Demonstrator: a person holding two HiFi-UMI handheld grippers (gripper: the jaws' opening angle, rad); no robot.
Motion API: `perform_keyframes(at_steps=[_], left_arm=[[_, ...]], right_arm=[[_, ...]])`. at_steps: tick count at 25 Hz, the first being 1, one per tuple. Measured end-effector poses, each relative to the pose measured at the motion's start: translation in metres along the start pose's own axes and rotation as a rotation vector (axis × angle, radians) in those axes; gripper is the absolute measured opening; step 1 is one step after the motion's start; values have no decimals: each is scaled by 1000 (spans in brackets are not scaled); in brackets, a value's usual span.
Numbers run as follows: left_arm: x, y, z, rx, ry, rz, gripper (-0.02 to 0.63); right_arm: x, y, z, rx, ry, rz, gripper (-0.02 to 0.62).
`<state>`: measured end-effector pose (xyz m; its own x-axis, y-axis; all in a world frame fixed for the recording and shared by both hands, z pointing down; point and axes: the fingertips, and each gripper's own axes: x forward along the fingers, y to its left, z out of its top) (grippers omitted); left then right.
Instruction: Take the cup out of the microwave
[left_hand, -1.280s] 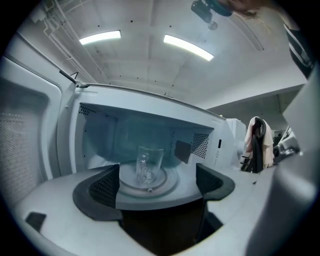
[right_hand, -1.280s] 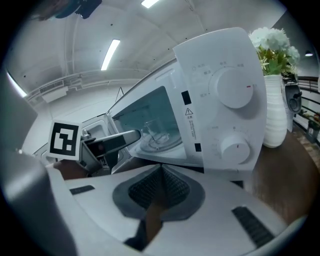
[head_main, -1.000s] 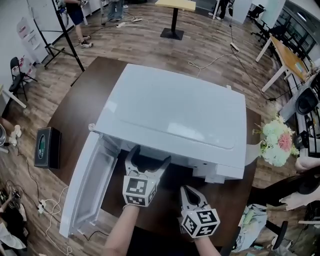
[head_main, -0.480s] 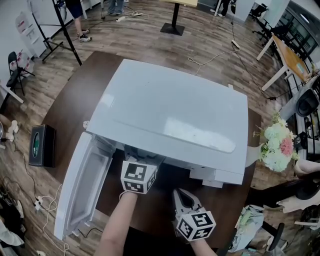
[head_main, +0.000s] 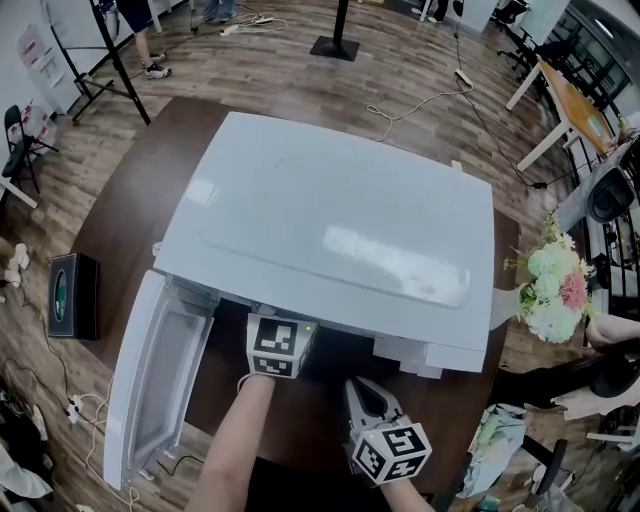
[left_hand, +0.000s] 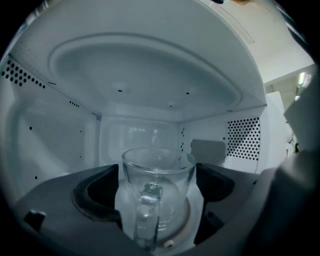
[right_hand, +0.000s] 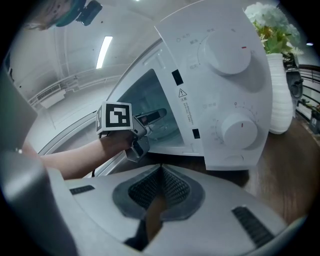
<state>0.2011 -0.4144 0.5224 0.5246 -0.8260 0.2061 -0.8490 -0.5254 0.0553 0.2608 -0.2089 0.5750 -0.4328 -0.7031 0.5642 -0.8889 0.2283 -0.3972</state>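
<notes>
Fingers of your left gripper are spread wide, one on each side of the cup. Tips sit just beside the glass wall. Can't tell if either one touches it.

Cup is clear glass, upright, handle facing the left gripper's camera. It stands inside the microwave on the white turntable, roughly mid-cavity. Back wall is behind it and a perforated vent panel is on the cavity's right wall.

From the head view, your left gripper reaches into the cavity opening. Only its marker cube and your forearm show outside. Microwave door is swung fully open to the left.

Your right gripper has its fingers pressed together with nothing between them. It hangs in front of the microwave, below and right of the left one, clear of both cup and cavity. Its view looks at the control panel with two white knobs.

Microwave sits on a dark brown table. A white vase with pale flowers stands just right of the microwave.
</notes>
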Motion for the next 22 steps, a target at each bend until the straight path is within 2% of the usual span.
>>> perform_keyframes(at_steps=[5, 10, 12, 15, 17, 19, 22], left_arm=[[2, -2, 1, 57, 12, -8, 462], [9, 1, -8, 56, 69, 10, 462], [10, 2, -25, 56, 114, 15, 462], [12, 3, -32, 96, 143, 34, 457], [13, 2, -19, 117, 119, 43, 380], [13, 1, -16, 115, 110, 40, 379], [12, 2, -33, 107, 146, 46, 379]], right_arm=[[1, 0, 0, 2, 1, -2, -5], [2, -1, -1, 7, 4, -3, -5], [3, -2, 0, 11, 4, -5, -6], [3, -4, 1, 15, 1, -10, -5], [2, -5, 1, 17, 0, -15, -5], [2, -7, 1, 19, 1, -21, -6], [1, -8, 1, 19, -1, -28, -5]])
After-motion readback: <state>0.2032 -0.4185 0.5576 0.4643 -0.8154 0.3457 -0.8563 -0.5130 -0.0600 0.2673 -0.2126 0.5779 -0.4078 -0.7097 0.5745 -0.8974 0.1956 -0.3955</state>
